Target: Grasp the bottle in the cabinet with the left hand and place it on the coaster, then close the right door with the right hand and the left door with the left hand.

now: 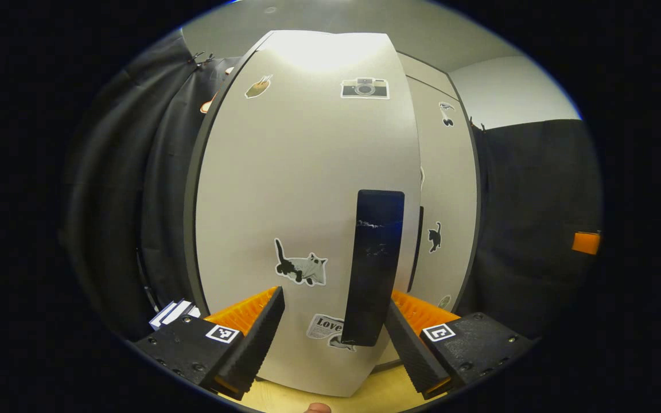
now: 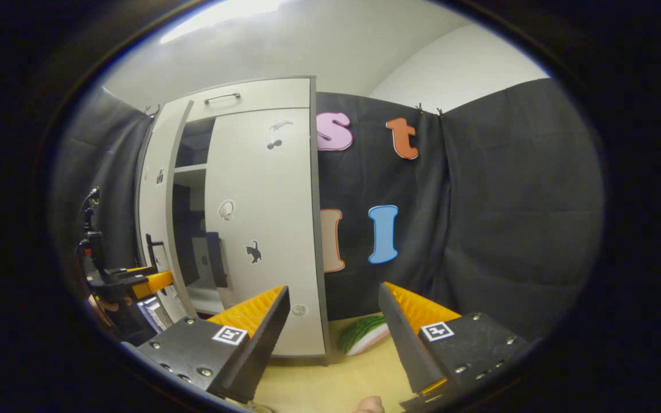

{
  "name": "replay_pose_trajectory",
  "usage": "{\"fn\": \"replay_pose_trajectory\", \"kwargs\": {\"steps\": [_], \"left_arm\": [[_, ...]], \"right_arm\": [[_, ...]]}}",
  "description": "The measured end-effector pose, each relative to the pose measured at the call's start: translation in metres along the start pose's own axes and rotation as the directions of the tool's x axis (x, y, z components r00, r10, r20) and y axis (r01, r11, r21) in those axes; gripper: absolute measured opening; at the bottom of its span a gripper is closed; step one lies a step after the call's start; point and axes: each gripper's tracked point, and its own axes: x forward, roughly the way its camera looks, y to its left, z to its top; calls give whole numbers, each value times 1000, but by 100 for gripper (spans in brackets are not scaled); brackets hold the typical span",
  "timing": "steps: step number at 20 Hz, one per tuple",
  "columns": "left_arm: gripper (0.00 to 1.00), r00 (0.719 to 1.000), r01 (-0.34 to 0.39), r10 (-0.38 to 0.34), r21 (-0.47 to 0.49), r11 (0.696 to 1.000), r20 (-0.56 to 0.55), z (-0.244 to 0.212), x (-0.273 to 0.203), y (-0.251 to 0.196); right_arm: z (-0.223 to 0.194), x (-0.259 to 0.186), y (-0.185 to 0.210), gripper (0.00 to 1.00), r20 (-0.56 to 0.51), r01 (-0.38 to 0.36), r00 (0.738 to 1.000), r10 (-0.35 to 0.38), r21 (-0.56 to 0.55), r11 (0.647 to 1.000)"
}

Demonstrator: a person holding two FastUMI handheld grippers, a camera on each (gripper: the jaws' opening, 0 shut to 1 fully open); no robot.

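Left gripper view: left gripper point(image 1: 333, 338) fingers spread, nothing between them but the left door point(image 1: 307, 212), which sits right in front, close up, with cat and camera stickers. Its black handle point(image 1: 375, 267) hangs just above the right-hand finger point(image 1: 411, 344); contact can't be told. Right door point(image 1: 448, 218) shows past the left door's edge, looks closed or nearly so. Wooden table point(image 1: 319, 398) below.

Right gripper view: left gripper point(image 2: 135, 281) far left beside the left door point(image 2: 155, 229), which stands ajar with a dark gap and shelf point(image 2: 190, 169) showing. Right door point(image 2: 264, 229) flush with the cabinet point(image 2: 250, 92). Right gripper point(image 2: 333, 321) fingers spread, empty, hanging over the table point(image 2: 330, 378). Green striped coaster point(image 2: 362, 332) lies on the table between the fingertips, farther off. Bottle: can't tell where.
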Motion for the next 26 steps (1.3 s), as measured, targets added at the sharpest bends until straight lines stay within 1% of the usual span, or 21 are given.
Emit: {"fn": "replay_pose_trajectory", "kwargs": {"steps": [10,14,20,26], "left_arm": [[100,1000,-4,4,27,1000,-2,0,28,-6],[100,1000,-12,12,43,999,-2,0,35,-8],[100,999,-42,43,87,995,-11,2,44,-8],[100,997,-73,75,94,993,-18,3,47,-7]], "right_arm": [[3,0,-13,95,-4,29,1000,-29,-7,1000],[10,-2,-14,94,0,34,999,-34,11,999],[12,-8,-17,94,11,45,999,-45,27,999],[13,-12,-29,94,11,63,998,-63,23,998]]}}
